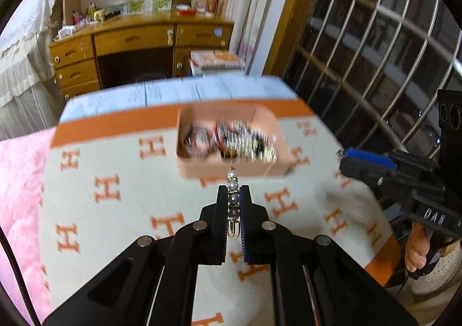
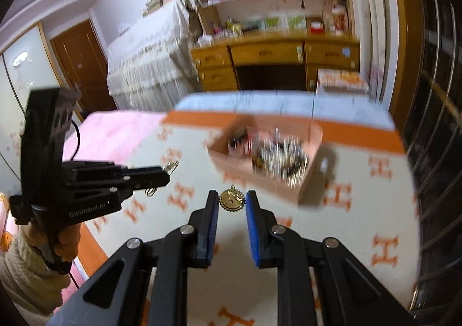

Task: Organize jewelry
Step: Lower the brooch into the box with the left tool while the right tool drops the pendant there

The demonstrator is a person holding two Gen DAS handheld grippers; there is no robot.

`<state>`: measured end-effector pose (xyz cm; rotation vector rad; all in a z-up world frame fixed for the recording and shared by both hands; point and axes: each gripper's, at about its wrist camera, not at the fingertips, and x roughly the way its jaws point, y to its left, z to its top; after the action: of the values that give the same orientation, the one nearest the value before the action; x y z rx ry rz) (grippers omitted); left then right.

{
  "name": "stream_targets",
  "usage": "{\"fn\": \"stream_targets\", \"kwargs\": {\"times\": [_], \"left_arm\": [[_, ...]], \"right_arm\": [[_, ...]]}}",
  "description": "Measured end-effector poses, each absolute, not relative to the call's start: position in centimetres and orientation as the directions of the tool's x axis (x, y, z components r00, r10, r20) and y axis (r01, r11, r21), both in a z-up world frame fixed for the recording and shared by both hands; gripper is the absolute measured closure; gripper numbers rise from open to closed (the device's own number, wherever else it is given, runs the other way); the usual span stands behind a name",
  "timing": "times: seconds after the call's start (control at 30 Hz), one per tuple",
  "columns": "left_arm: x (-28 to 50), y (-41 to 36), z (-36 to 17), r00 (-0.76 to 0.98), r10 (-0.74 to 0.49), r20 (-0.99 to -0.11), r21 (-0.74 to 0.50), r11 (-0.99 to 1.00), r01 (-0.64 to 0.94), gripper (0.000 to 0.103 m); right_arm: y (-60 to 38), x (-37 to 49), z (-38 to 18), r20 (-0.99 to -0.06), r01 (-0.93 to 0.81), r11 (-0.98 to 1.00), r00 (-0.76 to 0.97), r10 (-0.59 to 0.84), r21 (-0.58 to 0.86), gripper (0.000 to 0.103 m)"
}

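A pink box full of mixed jewelry sits on the orange-and-white H-patterned cloth. My left gripper is shut on a beaded pearl earring, held above the cloth just in front of the box. My right gripper is shut on a round gold pendant, held in front of the box. The left gripper also shows in the right wrist view, and the right gripper shows in the left wrist view.
The cloth covers a table beside a pink quilt. A wooden desk with drawers and bookshelves stand behind. A barred window is on the right. A stack of books lies beyond the table.
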<state>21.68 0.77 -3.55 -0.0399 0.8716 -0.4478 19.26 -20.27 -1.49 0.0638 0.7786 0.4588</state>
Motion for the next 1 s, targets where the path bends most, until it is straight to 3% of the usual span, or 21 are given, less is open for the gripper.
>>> {"fn": "stream_targets", "kwargs": {"times": [0.17,0.33,0.53,0.8,0.87,0.93,1.0], "left_arm": [[24.9,2.1,0.9,0.572,-0.433,-0.696,-0.266,0.896,0.355,0.098],[29.5,2.5,1.3,0.561,-0.435,-0.704,-0.311,0.899,0.307,0.098],[34.9,1.3,-3.6,0.511,-0.42,-0.749,-0.345,0.907,0.241,0.098],[38.0,-1.5,-9.3,0.463,-0.397,-0.793,-0.33,0.918,0.222,0.097],[38.2,-1.9,-9.7,0.469,-0.389,-0.792,-0.32,0.921,0.224,0.09],[37.9,-2.1,-9.7,0.478,-0.392,-0.786,-0.32,0.92,0.228,0.065],[37.4,-2.0,-9.3,0.501,-0.381,-0.777,-0.306,0.924,0.228,0.049]], "right_arm": [[-20.6,22.2,4.3,-0.604,-0.361,0.901,0.671,0.429,0.24,0.084],[-21.0,26.2,5.6,-0.591,-0.314,0.902,0.681,0.431,0.296,0.084],[-21.5,32.4,-0.6,-0.696,-0.189,0.92,0.606,0.385,0.344,0.084],[-21.9,36.2,-7.8,-0.798,-0.083,0.949,0.523,0.3,0.303,0.083],[-21.7,36.5,-8.3,-0.81,-0.07,0.964,0.529,0.253,0.256,0.083],[-21.5,36.8,-8.5,-0.818,-0.059,0.973,0.532,0.22,0.223,0.083],[-21.5,36.7,-8.6,-0.819,-0.054,0.975,0.533,0.211,0.216,0.083]]}}
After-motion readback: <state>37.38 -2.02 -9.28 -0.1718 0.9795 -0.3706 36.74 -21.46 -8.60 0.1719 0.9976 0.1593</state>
